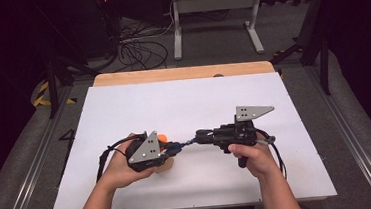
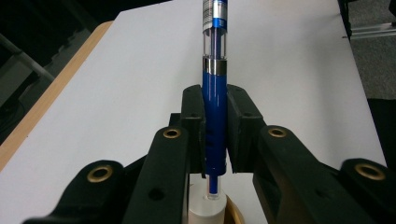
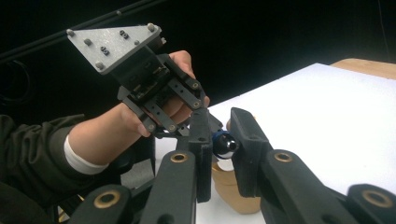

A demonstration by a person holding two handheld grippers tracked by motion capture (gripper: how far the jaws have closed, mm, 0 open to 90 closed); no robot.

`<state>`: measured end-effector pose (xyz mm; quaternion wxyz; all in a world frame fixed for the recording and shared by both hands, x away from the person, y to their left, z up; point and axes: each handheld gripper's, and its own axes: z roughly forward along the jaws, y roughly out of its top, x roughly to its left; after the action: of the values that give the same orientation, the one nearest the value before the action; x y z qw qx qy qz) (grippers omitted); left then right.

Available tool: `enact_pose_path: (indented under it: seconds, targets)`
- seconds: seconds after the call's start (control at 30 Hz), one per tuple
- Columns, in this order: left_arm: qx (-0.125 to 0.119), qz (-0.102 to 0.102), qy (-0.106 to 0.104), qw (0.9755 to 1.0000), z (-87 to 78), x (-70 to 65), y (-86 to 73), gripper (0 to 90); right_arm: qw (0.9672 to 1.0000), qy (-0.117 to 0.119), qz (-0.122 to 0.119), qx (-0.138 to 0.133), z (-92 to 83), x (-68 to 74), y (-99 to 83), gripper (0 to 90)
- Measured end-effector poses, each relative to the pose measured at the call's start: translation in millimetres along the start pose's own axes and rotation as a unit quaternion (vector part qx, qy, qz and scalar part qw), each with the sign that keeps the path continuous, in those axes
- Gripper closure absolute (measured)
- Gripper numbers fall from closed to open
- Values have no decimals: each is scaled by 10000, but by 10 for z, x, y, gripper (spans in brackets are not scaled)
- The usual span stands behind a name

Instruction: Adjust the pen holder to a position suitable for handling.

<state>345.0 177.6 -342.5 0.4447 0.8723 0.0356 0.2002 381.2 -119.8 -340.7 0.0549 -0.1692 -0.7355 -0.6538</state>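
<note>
Gripping a blue pen [image 2: 214, 98] at its lower barrel, the left gripper [image 2: 215, 135] has its jaws closed on it, the pen being held level above the white table [image 1: 183, 104]. At the pen's far end, the right gripper [image 3: 219, 144] is seen with its jaws around the rounded tip; they appear to be pressed on it, though the contact on one side is hard to make out in the right gripper view. In the high view, the two grippers are set tip to tip over the near part of the table, beside a wooden holder [image 3: 232, 189]. The step in hand is judged to be a pulling apart of the pen, perhaps its cap. A steady, straight pull along the pen's axis would be called for next, with the left grip kept firm.
</note>
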Motion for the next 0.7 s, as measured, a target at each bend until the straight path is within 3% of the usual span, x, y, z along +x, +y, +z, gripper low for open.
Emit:
enact_pose_path:
  seconds: [0.17, 0.43, 0.7]
  targets:
    - [-8, -90, 32, 10000, -8, 11, -9, 772, 10000, -28, -16, -10, 7, 11, 4, 803]
    - [-87, -309, 256, 9992, -104, 54, -54, 583, 9994, -315, -157, -46, -4, 35, 56, 804]
    - [-242, -761, 536, 9954, -229, 101, -182, 439, 9986, -468, -235, -2, 2, 42, 81, 803]
